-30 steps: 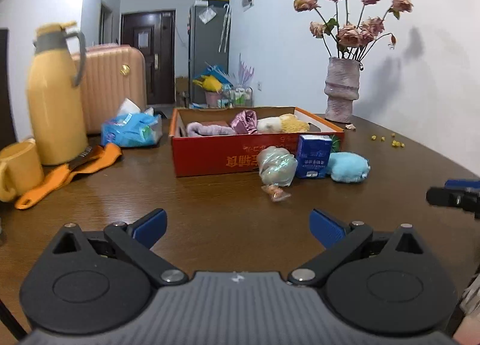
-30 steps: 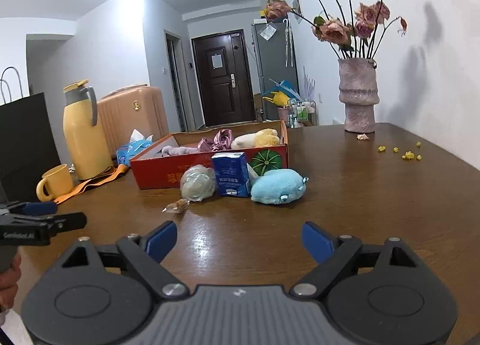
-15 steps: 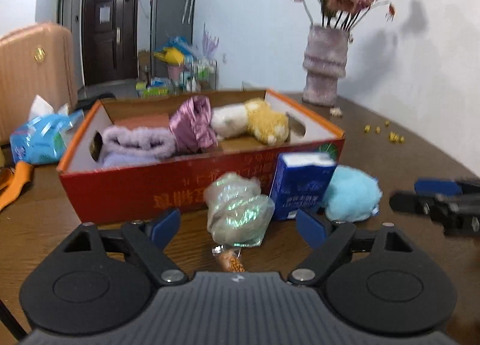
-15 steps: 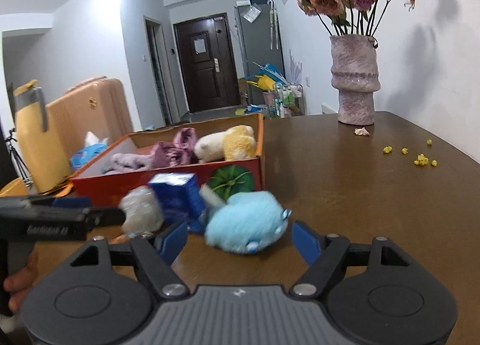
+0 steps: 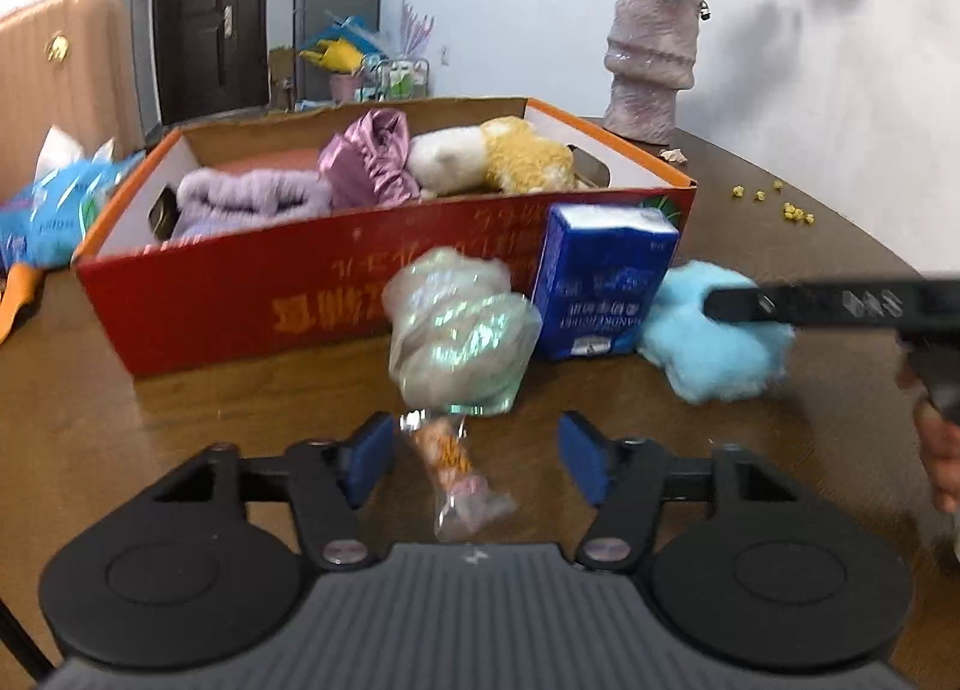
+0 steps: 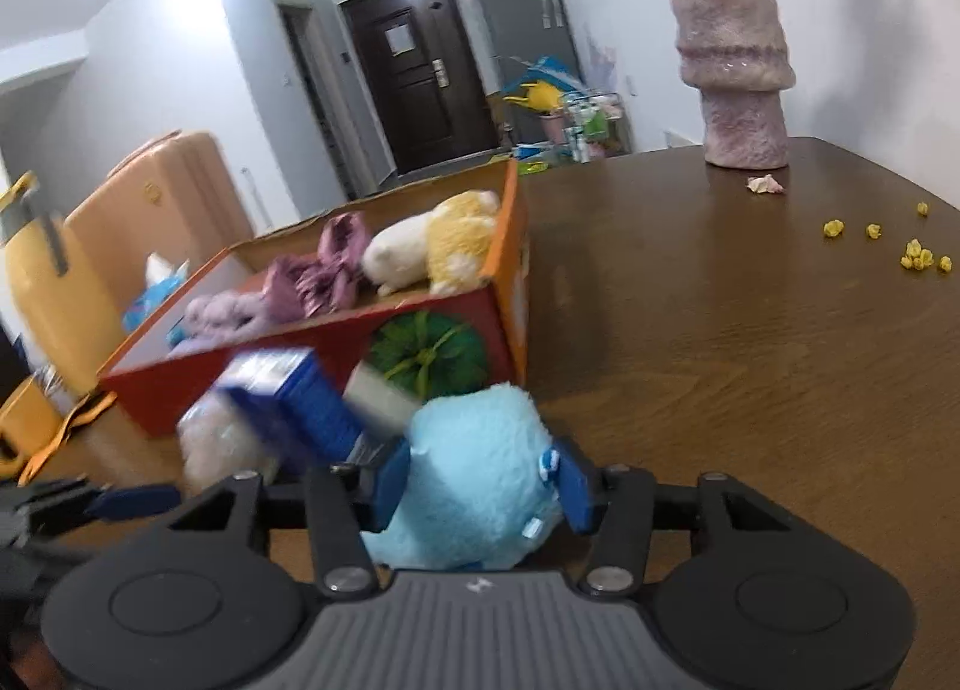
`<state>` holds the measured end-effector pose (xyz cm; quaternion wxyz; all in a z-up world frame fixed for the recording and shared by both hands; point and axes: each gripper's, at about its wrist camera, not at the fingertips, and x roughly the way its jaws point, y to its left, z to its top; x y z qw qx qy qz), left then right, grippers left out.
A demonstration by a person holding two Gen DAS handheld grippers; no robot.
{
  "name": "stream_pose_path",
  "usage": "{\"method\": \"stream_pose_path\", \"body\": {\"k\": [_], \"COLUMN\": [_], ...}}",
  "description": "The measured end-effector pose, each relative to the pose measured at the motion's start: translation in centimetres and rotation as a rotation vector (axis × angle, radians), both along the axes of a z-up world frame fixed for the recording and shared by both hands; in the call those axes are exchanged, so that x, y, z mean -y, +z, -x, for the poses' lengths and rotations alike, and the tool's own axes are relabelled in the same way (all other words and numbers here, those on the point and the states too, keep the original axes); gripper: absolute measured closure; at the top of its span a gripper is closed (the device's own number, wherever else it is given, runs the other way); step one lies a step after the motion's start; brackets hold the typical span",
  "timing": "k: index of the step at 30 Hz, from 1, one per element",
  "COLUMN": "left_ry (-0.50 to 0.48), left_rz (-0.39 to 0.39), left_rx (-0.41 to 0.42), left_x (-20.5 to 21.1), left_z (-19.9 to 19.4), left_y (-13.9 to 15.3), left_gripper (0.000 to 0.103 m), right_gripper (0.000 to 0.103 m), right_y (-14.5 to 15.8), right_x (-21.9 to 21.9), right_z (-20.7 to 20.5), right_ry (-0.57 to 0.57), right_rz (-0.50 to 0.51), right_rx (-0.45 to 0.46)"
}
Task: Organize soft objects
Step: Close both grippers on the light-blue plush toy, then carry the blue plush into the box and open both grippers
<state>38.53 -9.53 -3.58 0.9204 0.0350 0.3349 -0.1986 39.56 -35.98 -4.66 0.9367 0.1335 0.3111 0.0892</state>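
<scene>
Tools closing — right tool (image 6: 483,480) pinching blue plush (image 6: 474,468); left tool (image 5: 477,456) straddling snack packet (image 5: 456,465).

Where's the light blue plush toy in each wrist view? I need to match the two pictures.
Left wrist: the light blue plush toy lies right of centre on the table, beside the blue tissue pack, the right claw reaching over it.
Right wrist: low centre, between the closing fingers of the right claw.
Shared landmark: the red cardboard box behind it.
</scene>
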Motion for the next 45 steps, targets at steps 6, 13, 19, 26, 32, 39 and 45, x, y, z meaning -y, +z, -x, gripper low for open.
{"method": "stream_pose_path", "body": {"k": [6, 13, 19, 26, 32, 39, 45], "left_ry": [0.022, 0.031, -0.074, -0.108, -0.135, -0.151, -0.211], "left_rz": [0.032, 0.017, 0.187, 0.307, 0.383, 0.42, 0.479], "left_rx": [-0.012, 0.043, -0.079, -0.185, -0.242, -0.265, -0.08], "left_x": [-0.9, -0.6, -0.6, -0.4, -0.2, -0.1, -1.2], "left_z": [2.1, 4.6, 7.4, 8.0, 7.3, 7.1, 5.5], "left_y": [0.0, 1.6, 1.1, 0.4, -0.4, -0.4, 5.3], "left_gripper": [0.045, 0.047, 0.045, 0.044, 0.054, 0.069, 0.069], "right_gripper": [0.049, 0.048, 0.058, 0.058, 0.061, 0.067, 0.068], "right_y": [-0.5, 0.6, -0.5, 0.0, -0.8, -0.8, 5.0], "right_x": [-1.8, -2.7, -1.6, -2.8, -1.5, -1.6, -1.8], "right_z": [6.6, 10.6, 11.2, 13.3, 12.0, 12.0, 11.5], "right_ry": [0.036, 0.045, 0.02, 0.056, 0.028, 0.042, 0.066], "right_rz": [-0.097, -0.089, -0.164, -0.153, -0.205, -0.217, -0.191], "right_rx": [-0.024, 0.007, -0.026, -0.01, -0.016, -0.02, 0.119]}}
